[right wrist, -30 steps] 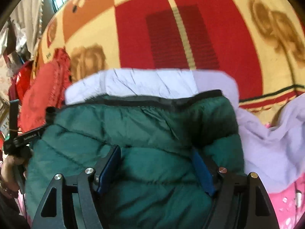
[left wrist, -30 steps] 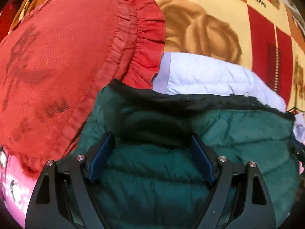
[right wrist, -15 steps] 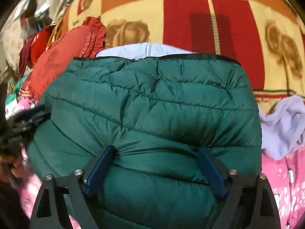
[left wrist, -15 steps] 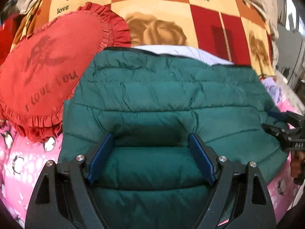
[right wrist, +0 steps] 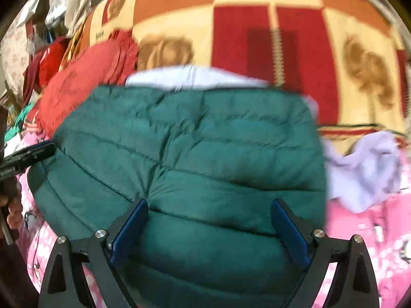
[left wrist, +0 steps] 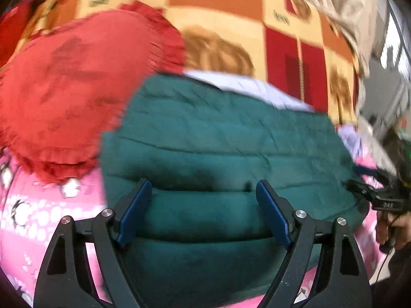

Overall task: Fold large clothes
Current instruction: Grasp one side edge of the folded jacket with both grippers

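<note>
Jackets: one green puffer jacket (left wrist: 218, 138) folded; beside it, one red cushion (left wrist: 69, 82). Left gripper (left wrist: 203, 188) and right gripper (right wrist: 209, 206) both spread wide above jacket, gripping nothing.

Both my views motion-blurred. Pale lavender quilted garment (right wrist: 195, 77) mostly hidden under folded dark green puffer jacket (right wrist: 205, 141), only strip showing at 12 o'clock. Jacket's near edge cut off at 6 o'clock. Print on red ruffled heart-shaped cushion (left wrist: 66, 84) unreadable.
</note>
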{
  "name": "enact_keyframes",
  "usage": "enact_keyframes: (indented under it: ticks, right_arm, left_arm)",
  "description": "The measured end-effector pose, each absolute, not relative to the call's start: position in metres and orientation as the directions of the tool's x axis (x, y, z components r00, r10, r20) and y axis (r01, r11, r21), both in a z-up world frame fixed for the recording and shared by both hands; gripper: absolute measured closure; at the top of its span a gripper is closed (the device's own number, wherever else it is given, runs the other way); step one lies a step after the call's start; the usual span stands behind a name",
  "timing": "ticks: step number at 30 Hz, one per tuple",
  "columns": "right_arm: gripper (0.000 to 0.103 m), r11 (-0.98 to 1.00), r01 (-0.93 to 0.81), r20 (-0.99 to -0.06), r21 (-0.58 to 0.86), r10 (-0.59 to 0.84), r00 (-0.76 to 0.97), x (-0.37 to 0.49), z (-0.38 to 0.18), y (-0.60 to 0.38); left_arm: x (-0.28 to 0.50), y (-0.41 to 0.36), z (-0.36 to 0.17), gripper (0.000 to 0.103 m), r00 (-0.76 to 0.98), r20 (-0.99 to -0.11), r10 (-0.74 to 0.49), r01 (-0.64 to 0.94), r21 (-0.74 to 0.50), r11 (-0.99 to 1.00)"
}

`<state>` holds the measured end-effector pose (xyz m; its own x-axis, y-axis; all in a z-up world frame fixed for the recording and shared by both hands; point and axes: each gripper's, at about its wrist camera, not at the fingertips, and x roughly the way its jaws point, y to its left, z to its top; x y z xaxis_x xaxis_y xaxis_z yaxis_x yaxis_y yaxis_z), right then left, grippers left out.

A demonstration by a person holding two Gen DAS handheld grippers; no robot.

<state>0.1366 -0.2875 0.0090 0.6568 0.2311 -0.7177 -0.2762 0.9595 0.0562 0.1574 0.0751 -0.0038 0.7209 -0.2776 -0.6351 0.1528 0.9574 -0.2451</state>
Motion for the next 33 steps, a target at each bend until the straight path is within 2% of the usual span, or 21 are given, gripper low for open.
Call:
enact_keyframes:
  ticks: [3, 5, 7, 10, 14, 16, 20, 23, 25, 33]
  right_arm:
    - [0.008, 0.968, -0.216, -0.660, 0.127, 0.245, 0.711, 0.124, 0.021, -0.322]
    - [0.008, 0.973, -0.135, -0.638, 0.186, 0.224, 0.737, 0.127, 0.020, -0.345]
    - [0.008, 0.959, -0.089, -0.624, 0.270, 0.244, 0.742, 0.132, 0.015, -0.363]
    - [0.008, 0.929, -0.100, -0.641, 0.357, 0.322, 0.697, 0.143, 0.000, -0.374]
    - [0.008, 0.957, -0.145, -0.715, 0.253, 0.286, 0.637, 0.155, -0.018, -0.363]
    - [0.008, 0.960, -0.174, -0.712, 0.219, 0.280, 0.644, 0.157, -0.022, -0.361]
    - [0.008, 0.945, -0.185, -0.704, 0.269, 0.324, 0.632, 0.165, -0.027, -0.373]
    - [0.000, 0.934, -0.160, -0.693, 0.320, 0.346, 0.632, 0.170, -0.037, -0.391]
    - [0.000, 0.925, -0.127, -0.689, 0.359, 0.355, 0.632, 0.169, -0.046, -0.403]
    - [0.000, 0.722, -0.172, -0.546, 0.670, 0.637, 0.545, 0.192, -0.079, -0.419]
  left_arm:
    - [0.166, 0.108, -0.012, 0.019, 0.699, -0.665, -0.264, 0.085, -0.289, 0.954]
    - [0.175, 0.122, -0.025, 0.019, 0.648, -0.698, -0.304, 0.058, -0.353, 0.934]
    - [0.182, 0.131, -0.037, 0.019, 0.594, -0.714, -0.369, 0.046, -0.429, 0.902]
    - [0.190, 0.137, -0.045, 0.019, 0.573, -0.708, -0.412, 0.036, -0.480, 0.876]
    - [0.201, 0.141, -0.053, 0.018, 0.547, -0.705, -0.451, 0.032, -0.521, 0.853]
    - [0.211, 0.144, -0.057, 0.018, 0.530, -0.691, -0.491, 0.039, -0.558, 0.829]
    - [0.224, 0.152, -0.061, 0.018, 0.498, -0.682, -0.535, 0.048, -0.594, 0.803]
    - [0.231, 0.150, -0.059, 0.018, 0.479, -0.691, -0.542, 0.084, -0.578, 0.812]
    - [0.237, 0.148, -0.064, 0.018, 0.454, -0.693, -0.561, 0.102, -0.585, 0.805]
    - [0.246, 0.150, -0.068, 0.015, 0.451, -0.672, -0.587, 0.139, -0.596, 0.791]
